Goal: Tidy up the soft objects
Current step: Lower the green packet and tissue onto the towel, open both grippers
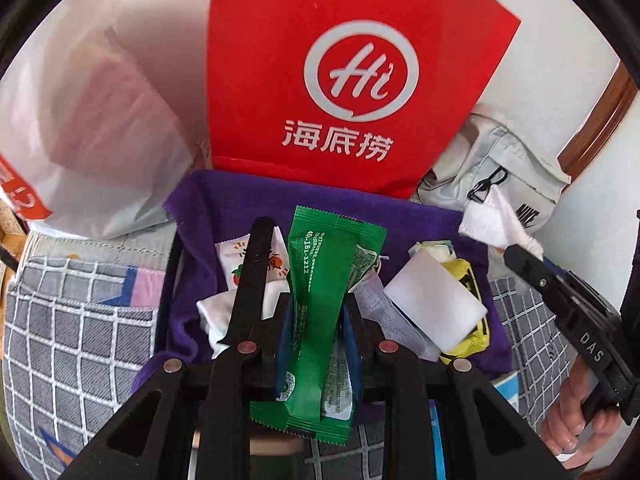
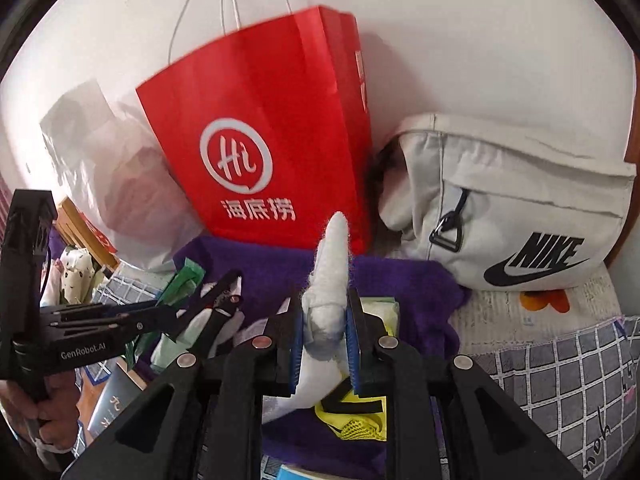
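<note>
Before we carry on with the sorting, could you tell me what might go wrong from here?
1. The left gripper pinches the green sachet only mid-length; its limp ends could snag or slip out.
2. The right gripper holds the white sock by a fold, so it may slide free.
3. The two grippers work close together over the purple towel and could collide.
</note>
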The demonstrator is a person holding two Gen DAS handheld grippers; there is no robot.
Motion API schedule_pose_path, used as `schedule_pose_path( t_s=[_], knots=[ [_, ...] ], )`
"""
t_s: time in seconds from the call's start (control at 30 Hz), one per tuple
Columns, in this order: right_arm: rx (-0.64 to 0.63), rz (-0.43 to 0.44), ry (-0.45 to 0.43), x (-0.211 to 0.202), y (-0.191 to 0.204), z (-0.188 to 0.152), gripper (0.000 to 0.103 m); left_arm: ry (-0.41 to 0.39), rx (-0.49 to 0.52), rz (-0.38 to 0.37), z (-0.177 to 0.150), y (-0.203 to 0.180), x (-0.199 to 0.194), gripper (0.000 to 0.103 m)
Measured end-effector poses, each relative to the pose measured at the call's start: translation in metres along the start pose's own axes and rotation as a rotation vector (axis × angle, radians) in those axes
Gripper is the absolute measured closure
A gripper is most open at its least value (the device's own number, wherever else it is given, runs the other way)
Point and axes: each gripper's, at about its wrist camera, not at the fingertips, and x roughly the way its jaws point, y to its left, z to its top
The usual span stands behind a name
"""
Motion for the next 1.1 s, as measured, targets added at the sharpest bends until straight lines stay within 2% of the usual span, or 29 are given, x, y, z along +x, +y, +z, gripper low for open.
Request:
schedule_pose_path(
  t_s=[0.23,0.33,0.53,0.63,0.7,0.77,0.93,1.1],
  knots=[
    [0.062,0.06,0.07,0.027,-0.016,-0.008,0.083,0.033,-0.006,-0.052,-0.002,0.007,0.019,0.079],
    [0.06,0.051,0.101,0.039,-0.015,-0.011,0.082,0.065,-0.016,-0.065,-0.003,0.008,0.03,0.079],
    [0.072,0.062,0.133,0.048,-0.019,-0.015,0.082,0.079,-0.004,-0.075,-0.006,0.003,0.042,0.077],
    [0.065,0.068,0.138,0.046,-0.018,-0.015,0.073,0.075,-0.012,-0.083,-0.007,0.003,0.043,0.075],
    [0.061,0.066,0.128,0.043,-0.019,-0.013,0.056,0.077,-0.018,-0.096,-0.006,0.004,0.045,0.071],
    [0.066,0.071,0.117,0.038,-0.021,-0.013,0.046,0.087,-0.039,-0.113,-0.005,0.004,0.047,0.064],
    [0.077,0.082,0.1,0.03,-0.023,-0.01,0.043,0.098,-0.057,-0.128,-0.003,0.008,0.046,0.055],
    [0.079,0.061,0.088,0.024,-0.021,-0.009,0.04,0.092,-0.051,-0.126,-0.004,0.007,0.039,0.053]
  ],
)
